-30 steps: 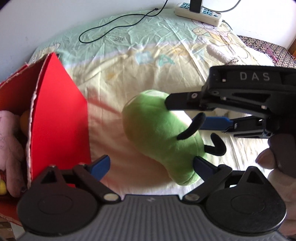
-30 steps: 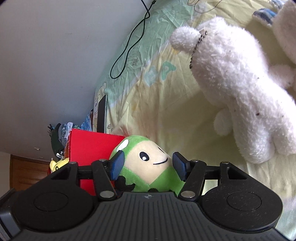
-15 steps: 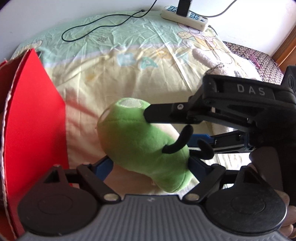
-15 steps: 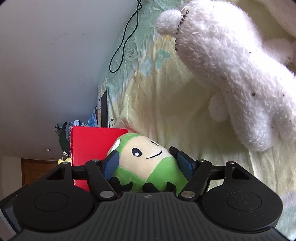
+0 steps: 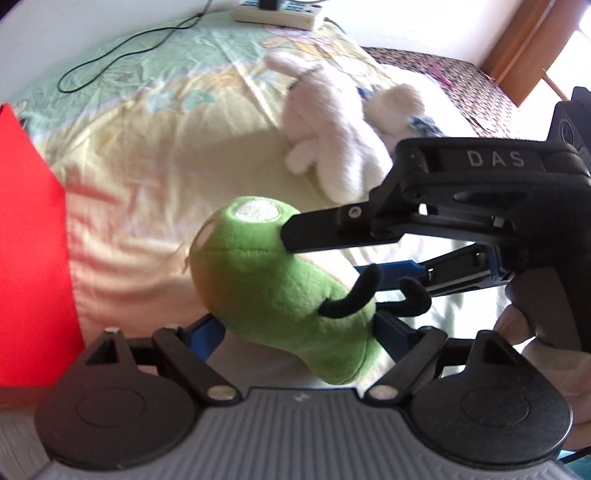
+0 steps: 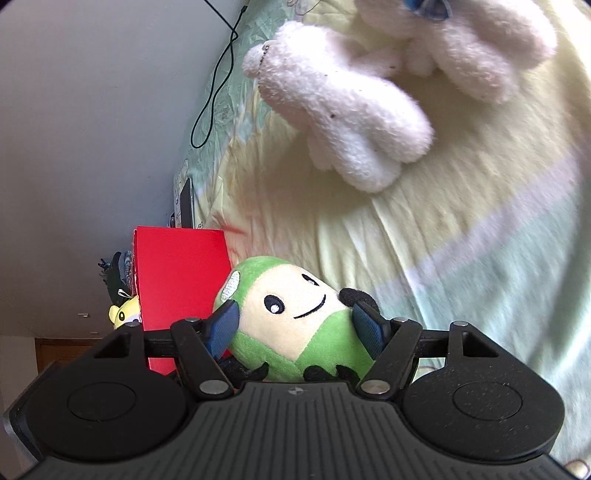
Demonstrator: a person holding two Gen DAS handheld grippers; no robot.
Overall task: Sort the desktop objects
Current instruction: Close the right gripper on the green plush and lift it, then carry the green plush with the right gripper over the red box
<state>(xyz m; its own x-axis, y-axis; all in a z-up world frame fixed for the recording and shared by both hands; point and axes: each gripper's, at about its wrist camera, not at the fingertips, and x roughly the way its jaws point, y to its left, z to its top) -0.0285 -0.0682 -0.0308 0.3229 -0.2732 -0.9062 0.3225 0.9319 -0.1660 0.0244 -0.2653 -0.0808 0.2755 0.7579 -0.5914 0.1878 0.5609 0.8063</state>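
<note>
The green plush toy [image 5: 280, 284] was off the bedsheet [image 5: 155, 177], with both grippers around it. In the right wrist view its cream face and stitched smile faced the camera, and the right gripper [image 6: 295, 325] had its two blue pads pressed against the sides of the toy's head, clamped on it. In the left wrist view the same gripper came in from the right of the toy, its upper black finger lying against the top of the green head and its lower blue finger passing under the toy's black arms.

The left gripper [image 5: 299, 328] had its jaws apart on either side of the toy's lower body. The toy sat between the blue pads [image 5: 207, 332], but blur and the toy's bulk made it hard to tell whether they actually pressed on it. A hand [image 5: 532, 332] gripped the handle of the right gripper, to the right of the toy.

The red box [image 5: 29, 258] stood to the left of the toy in the left wrist view, close beside it; in the right wrist view it rose just behind the toy. A small yellow plush toy [image 6: 123, 314] peeked out beyond the box. A white plush toy [image 5: 332, 147] lay on the sheet farther behind the green toy, apart from it. A power strip [image 5: 275, 11] and a black cable [image 5: 110, 55] lay at the far edge of the sheet.
</note>
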